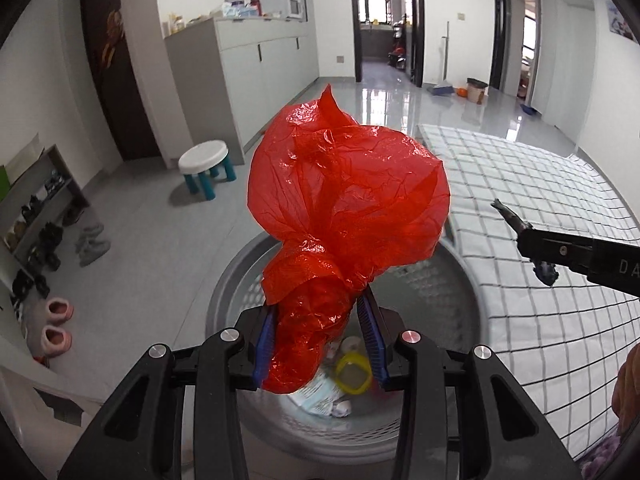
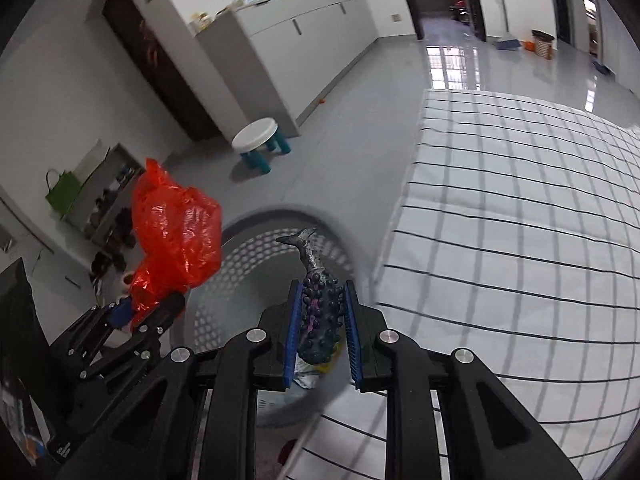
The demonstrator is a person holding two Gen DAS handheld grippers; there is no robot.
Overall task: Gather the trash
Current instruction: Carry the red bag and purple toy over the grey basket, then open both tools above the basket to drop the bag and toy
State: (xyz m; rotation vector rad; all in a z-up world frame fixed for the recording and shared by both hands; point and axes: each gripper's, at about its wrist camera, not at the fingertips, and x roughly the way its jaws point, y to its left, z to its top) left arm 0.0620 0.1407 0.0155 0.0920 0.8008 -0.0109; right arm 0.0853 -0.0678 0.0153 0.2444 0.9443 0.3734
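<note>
I see a small round white plastic stool w/ teal legs [image 1: 208, 170] on the grey tiled floor, left of centre. Far left: open wooden shoe rack [image 1: 38, 216] w/ dark shoes; a pair of pink fluffy slippers [image 1: 56, 324] on the floor lower left. Upper left: dark brown door [image 1: 116, 76], then long grey cabinet [image 1: 256, 64] w/ a white microwave [image 1: 286, 7] on top. Right side: white mattress w/ black grid lines [image 1: 540, 208]. Top right bg: blue dustpan [image 1: 442, 89]. In the rt wrist view, a green bag [image 2: 64, 192] at left edge.

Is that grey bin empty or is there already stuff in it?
Not empty. The grey bin already holds a yellow ring-shaped piece and crumpled wrappers at its bottom.
</note>
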